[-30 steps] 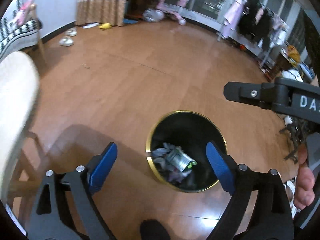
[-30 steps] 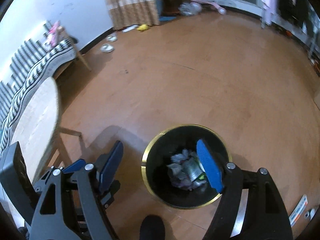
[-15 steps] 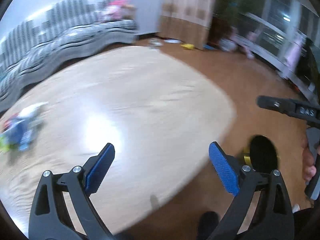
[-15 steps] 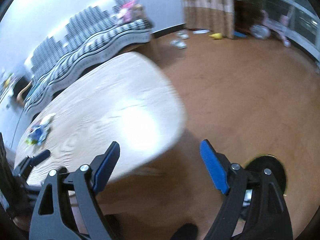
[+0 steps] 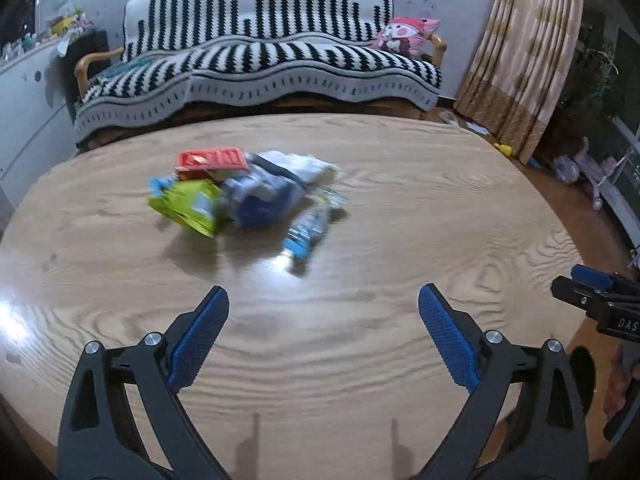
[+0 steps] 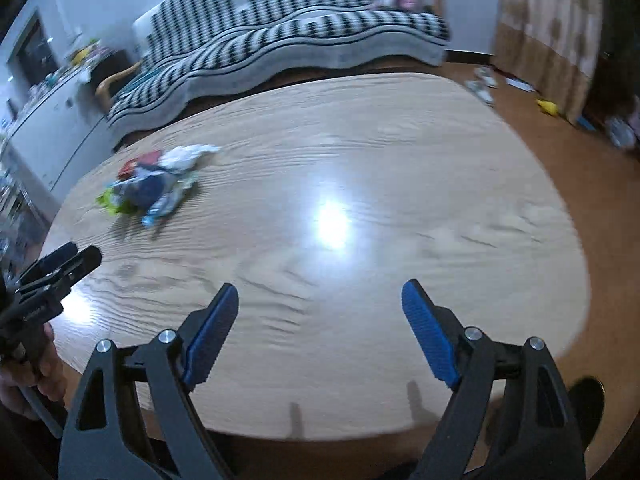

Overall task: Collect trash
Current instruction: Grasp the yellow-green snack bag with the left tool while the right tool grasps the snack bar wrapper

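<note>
The oval wooden tabletop (image 5: pixel 360 360) carries one loose heap of trash (image 5: pixel 248 192), lying toward its far left part, nearer the edge that faces the striped sofa (image 5: pixel 256 60) than the near edge. The rest of the surface is bare. Judging by this, the collecting is not finished: a whole pile is left to pick up.

In the heap, a blue bag (image 5: pixel 260 200) sits in the middle, a yellow-green wrapper (image 5: pixel 188 204) touches it on the left, a red box (image 5: pixel 210 160) lies behind, and a small blue-and-clear wrapper (image 5: pixel 308 228) lies on the right. All are blurred.

The left tool (image 5: pixel 323 336) and right tool (image 6: pixel 318 328) both hang above the near edge, jaws spread wide, nothing between them, well apart from the heap.
</note>
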A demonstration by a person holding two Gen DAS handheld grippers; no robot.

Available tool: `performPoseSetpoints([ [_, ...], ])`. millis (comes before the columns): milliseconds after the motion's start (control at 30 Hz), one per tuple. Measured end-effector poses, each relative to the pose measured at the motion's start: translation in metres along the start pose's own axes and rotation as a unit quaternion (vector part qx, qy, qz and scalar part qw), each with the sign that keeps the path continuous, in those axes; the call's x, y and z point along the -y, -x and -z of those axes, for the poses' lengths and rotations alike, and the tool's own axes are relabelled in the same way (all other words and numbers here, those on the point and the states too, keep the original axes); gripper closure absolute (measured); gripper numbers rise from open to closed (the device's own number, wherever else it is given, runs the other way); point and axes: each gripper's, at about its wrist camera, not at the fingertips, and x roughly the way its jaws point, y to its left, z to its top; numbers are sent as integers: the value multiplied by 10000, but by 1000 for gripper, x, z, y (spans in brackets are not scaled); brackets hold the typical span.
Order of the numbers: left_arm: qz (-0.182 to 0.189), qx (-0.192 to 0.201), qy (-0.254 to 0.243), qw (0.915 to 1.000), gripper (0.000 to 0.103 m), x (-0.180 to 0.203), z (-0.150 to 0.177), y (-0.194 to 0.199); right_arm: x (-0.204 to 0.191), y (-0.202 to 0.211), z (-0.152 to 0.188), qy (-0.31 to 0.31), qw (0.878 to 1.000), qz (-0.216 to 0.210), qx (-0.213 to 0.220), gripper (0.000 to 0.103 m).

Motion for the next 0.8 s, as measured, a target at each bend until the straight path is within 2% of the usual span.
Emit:
performPoseSetpoints([
  [200,-290,203,280,9990,10,-69,-26,-14,-58,-48,-33,99,9977,-655,-159,22],
  [333,-386,156,267,9988,10,-99,-34,-34,-90,-92,-59,-171,9927,-1137,-370,22],
  [467,-320,84,493,9982,10,-123,-36,-58,-117,-128,-72,-226,9919,-1153,-489,26],
  [733,-569,318,54,9979,9,-123,-48,-84,-163,-165,-81,155,9961,-755,-424,35],
  [800,-661,280,-10,9974,9,-125,-50,-95,-171,-170,-79,304,9968,-629,-385,56],
])
